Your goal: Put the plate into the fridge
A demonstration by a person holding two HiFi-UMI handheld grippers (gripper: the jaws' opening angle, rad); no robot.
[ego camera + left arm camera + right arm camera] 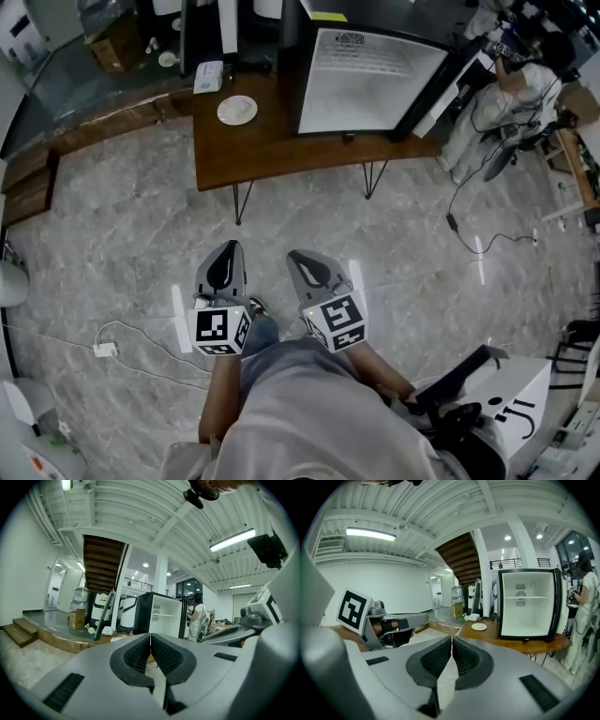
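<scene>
A white plate (237,110) lies on the wooden table (281,150), left of the small black fridge (361,75), whose door stands open on a white inside. In the right gripper view the plate (479,626) sits left of the fridge (529,604). The left gripper view shows the fridge (159,614) straight ahead. My left gripper (225,255) and right gripper (302,259) are both shut and hold nothing. They hang side by side over the floor, well short of the table.
A white box (208,75) lies at the table's back left. A person (497,94) stands at the right of the fridge, by a desk. Cables (469,230) trail on the marble floor. Wooden steps (28,183) are at the left.
</scene>
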